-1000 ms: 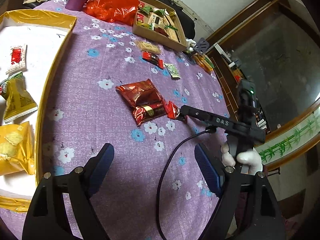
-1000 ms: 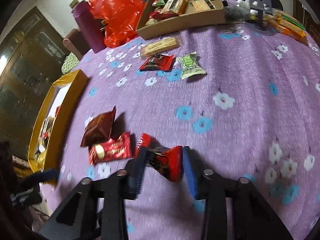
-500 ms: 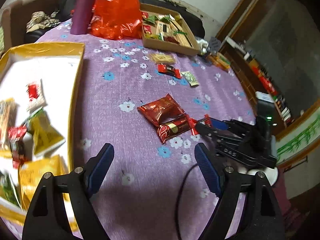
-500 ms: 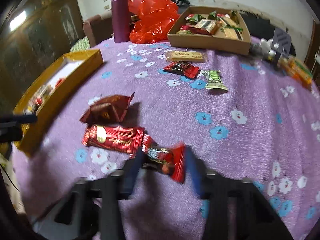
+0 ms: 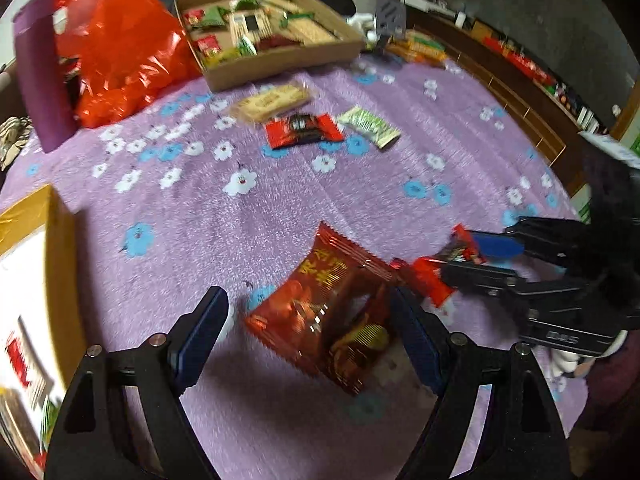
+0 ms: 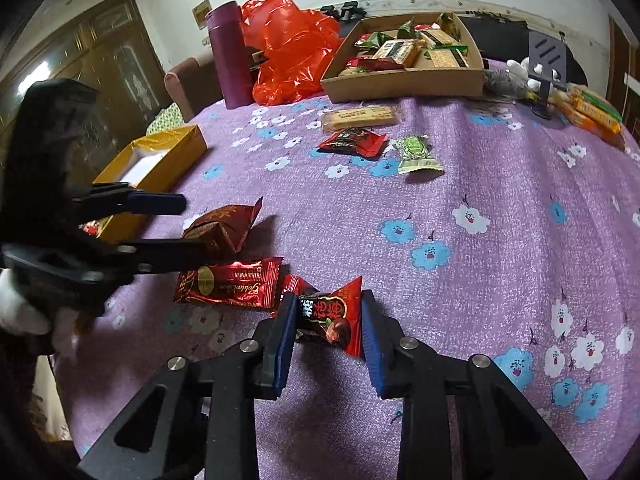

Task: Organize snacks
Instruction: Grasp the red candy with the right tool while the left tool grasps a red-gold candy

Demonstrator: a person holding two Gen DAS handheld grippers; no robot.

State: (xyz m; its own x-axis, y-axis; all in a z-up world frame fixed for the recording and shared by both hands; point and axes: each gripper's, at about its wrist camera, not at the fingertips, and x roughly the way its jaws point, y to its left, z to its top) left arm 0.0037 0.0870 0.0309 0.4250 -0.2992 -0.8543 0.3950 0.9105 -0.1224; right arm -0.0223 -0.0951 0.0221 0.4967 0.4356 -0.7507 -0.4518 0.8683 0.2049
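Right gripper point(image 6: 329, 320), jaws closing on a red candy point(image 6: 334, 314) at the worktop's point(image 6: 500, 272) 6 o'clock edge; left gripper point(image 5: 308, 328) wide open, straddling a dark-red snack bag point(image 5: 320, 312) untouched.

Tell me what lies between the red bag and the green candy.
A biscuit bar and a red candy, in the right wrist view.

The left gripper point(image 5: 308, 336) now straddles the red pouch point(image 5: 328, 312), having swung over from the gold box point(image 5: 44, 216). The right gripper point(image 6: 329, 330) is closing on the red candy point(image 6: 334, 314).
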